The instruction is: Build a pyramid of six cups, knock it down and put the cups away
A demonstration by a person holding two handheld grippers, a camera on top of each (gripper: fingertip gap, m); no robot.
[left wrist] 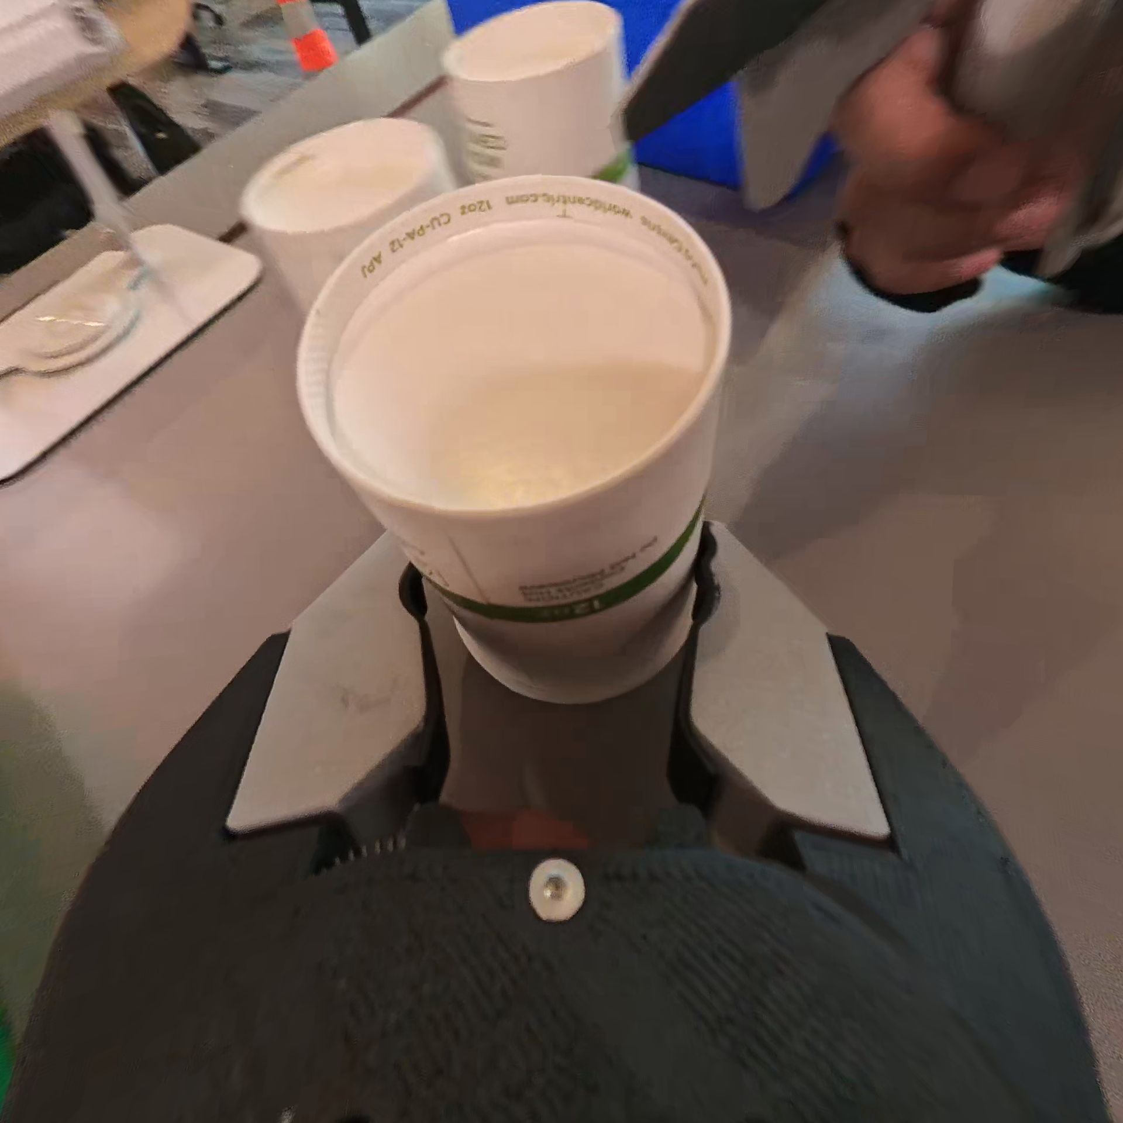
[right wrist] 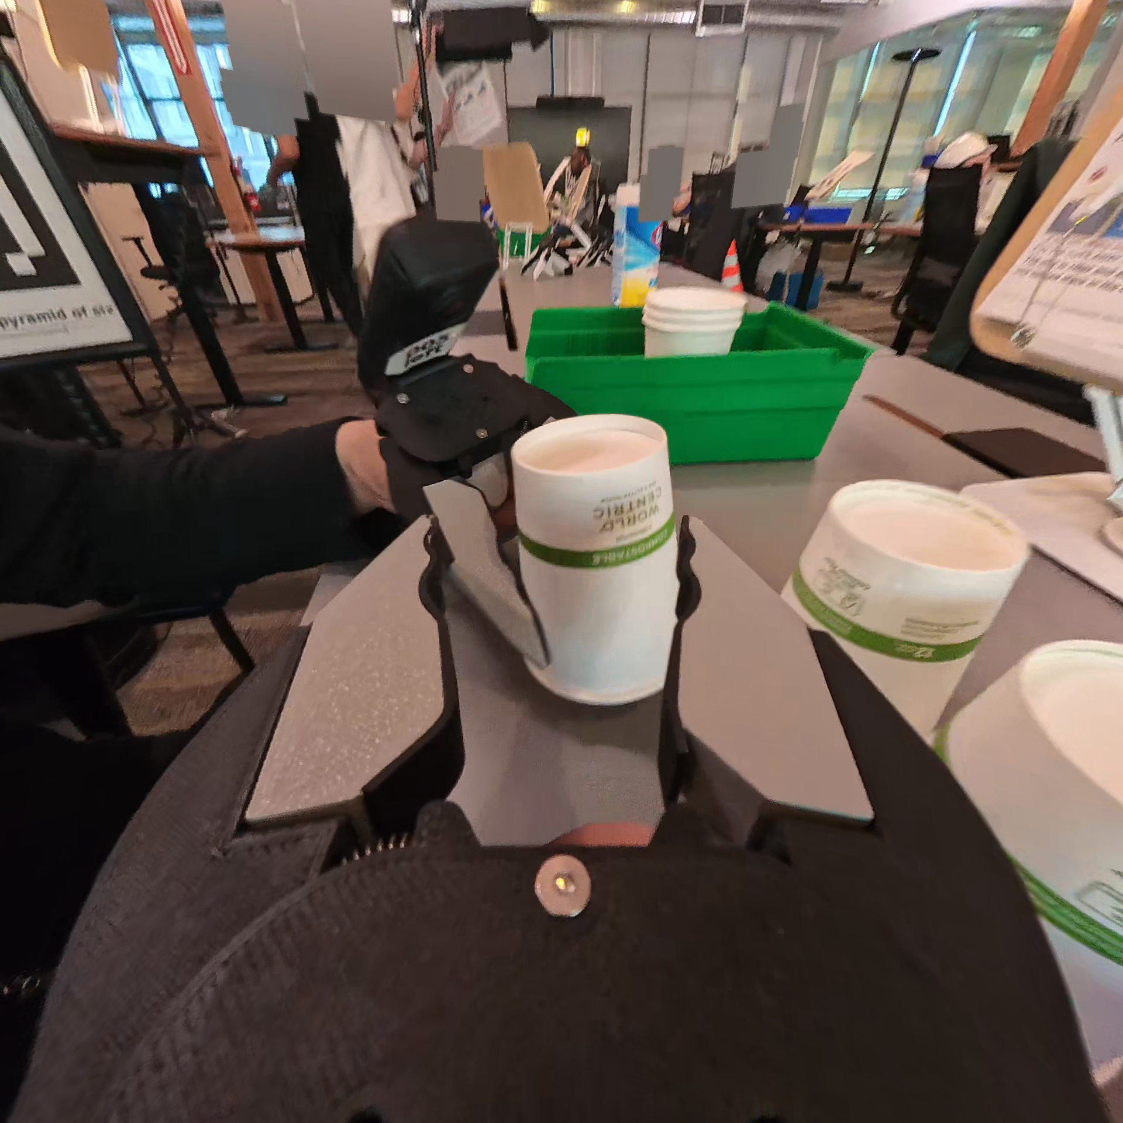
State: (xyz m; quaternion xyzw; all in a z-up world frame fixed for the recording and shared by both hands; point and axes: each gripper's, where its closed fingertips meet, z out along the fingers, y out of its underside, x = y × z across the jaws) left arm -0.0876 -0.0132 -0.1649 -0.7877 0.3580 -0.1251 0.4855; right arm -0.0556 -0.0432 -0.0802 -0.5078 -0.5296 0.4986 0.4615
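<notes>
You're clamping your left gripper (left wrist: 556, 583) on an upside-down cup (left wrist: 516, 425), near its rim, right gripper (right wrist: 559, 583) gaping, cup sitting between its fingers.

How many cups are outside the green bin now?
3. The held cup sits upside down in the left tongs; the middle cup and edge cup stand inverted on the table. More may be hidden.

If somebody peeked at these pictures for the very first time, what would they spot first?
Probably the upside-down white cup with a green band, filling the middle of the left wrist view, pinched by the left gripper. Next, the bright green bin at the back of the grey table, with stacked cups inside. Two more upside-down cups stand at the right.
</notes>
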